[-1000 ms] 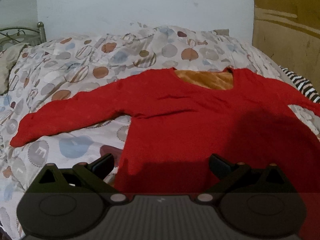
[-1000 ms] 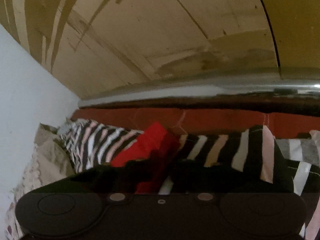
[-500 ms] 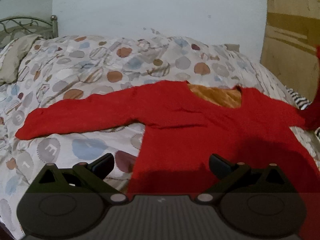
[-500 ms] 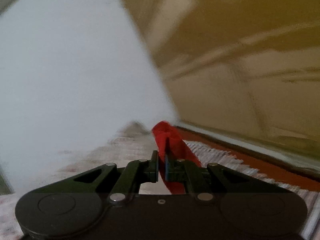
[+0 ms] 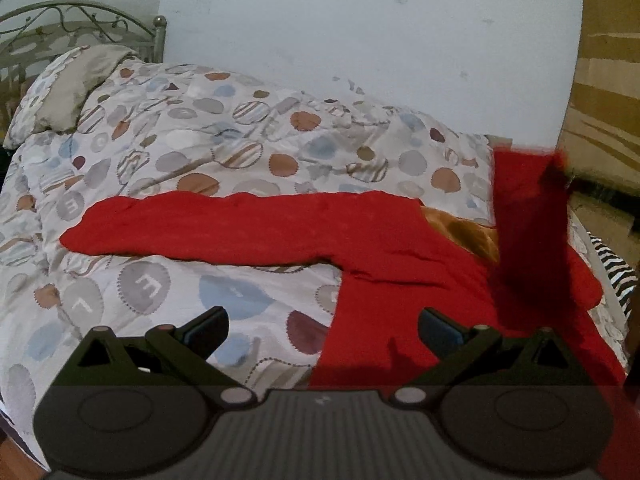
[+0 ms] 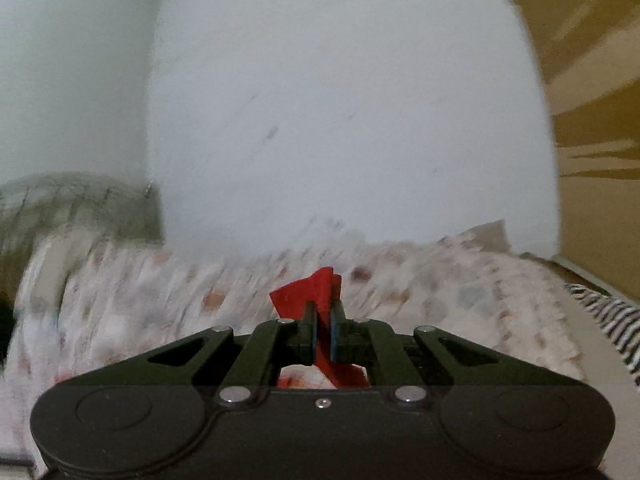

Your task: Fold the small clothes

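Clearly pinching a lifted red sleeve (image 6: 310,294) between closed right gripper (image 6: 323,320) jaws above the patterned duvet (image 5: 240,152), red top (image 5: 400,248) spread flat there, left gripper (image 5: 322,326) wide open, empty.

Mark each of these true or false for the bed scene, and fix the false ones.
1. The right tool is clamped on red fabric. True.
2. The left tool grips the sweater's hem. False: it is open, holding nothing.
3. One sleeve of the red sweater lies stretched flat on the patterned duvet. True.
4. The other sleeve also lies flat. False: it is lifted above the body.
5. The sweater's lining is blue. False: orange-brown.
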Tool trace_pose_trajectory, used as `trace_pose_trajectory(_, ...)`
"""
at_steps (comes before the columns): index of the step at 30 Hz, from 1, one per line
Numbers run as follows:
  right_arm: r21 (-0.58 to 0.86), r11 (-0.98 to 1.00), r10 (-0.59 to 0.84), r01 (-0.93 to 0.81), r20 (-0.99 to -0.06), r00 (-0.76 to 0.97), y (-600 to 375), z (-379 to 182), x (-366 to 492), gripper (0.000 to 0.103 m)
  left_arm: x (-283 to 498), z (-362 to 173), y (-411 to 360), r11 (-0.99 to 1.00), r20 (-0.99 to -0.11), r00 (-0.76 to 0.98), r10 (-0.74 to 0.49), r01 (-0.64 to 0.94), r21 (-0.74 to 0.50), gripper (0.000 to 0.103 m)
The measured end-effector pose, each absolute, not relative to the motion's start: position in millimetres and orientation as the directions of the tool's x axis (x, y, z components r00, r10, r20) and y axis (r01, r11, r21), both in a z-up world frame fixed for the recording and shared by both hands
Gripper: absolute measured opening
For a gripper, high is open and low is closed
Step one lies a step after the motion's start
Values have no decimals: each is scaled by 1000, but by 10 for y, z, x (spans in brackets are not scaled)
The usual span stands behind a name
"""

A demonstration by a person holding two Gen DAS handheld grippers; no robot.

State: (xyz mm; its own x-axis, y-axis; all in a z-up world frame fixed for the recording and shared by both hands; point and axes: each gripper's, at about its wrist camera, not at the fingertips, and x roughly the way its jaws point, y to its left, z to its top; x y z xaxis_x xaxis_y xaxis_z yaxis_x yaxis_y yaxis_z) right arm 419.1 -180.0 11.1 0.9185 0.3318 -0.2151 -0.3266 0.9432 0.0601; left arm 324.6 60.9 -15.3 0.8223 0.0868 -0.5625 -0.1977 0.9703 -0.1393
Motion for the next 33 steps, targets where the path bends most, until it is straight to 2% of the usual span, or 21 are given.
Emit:
trace_pose_trajectory(6,-119,869,398,-481,-410,821,-1336,-472,3968,7,3291,-213,659,964,-569,816,100,-221,-147,103)
trace_pose_trajectory(8,-157,835,413,-527,-456,789,-1304,-580,3921,18,3320,-236,656,961,-568,818,94,-223,-162,103)
trace_pose_trajectory(10,-164,818,419,-551,-485,768,-1335,-621,3841,37,3357,-257,639,959,-562,823,84,-220,-178,103)
trace_pose_trajectory(11,-162,812,423,-561,-500,756,-1365,-635,3829,41,3386,-267,624,958,-560,825,77,-216,-186,103)
trace_pose_trajectory(13,-153,807,428,-570,-514,744,-1471,-643,3775,59,3446,-284,582,960,-557,828,61,-202,-196,103)
trace_pose_trajectory(16,-166,818,410,-550,-504,761,-1705,-614,3681,78,3552,-304,491,963,-544,839,24,-164,-212,103)
trace_pose_trajectory(22,-185,894,272,-409,-501,822,-2441,-643,3593,99,3826,-361,267,965,-513,856,-68,-75,-252,103)
trace_pose_trajectory(29,-317,939,-30,-134,-463,886,-3173,-873,3802,102,4105,-681,29,984,-632,775,20,-126,-124,103)
trace_pose_trajectory(33,-356,933,-120,-56,-454,883,-3360,-1037,4077,102,4031,-775,29,984,-639,769,23,-130,-121,103)
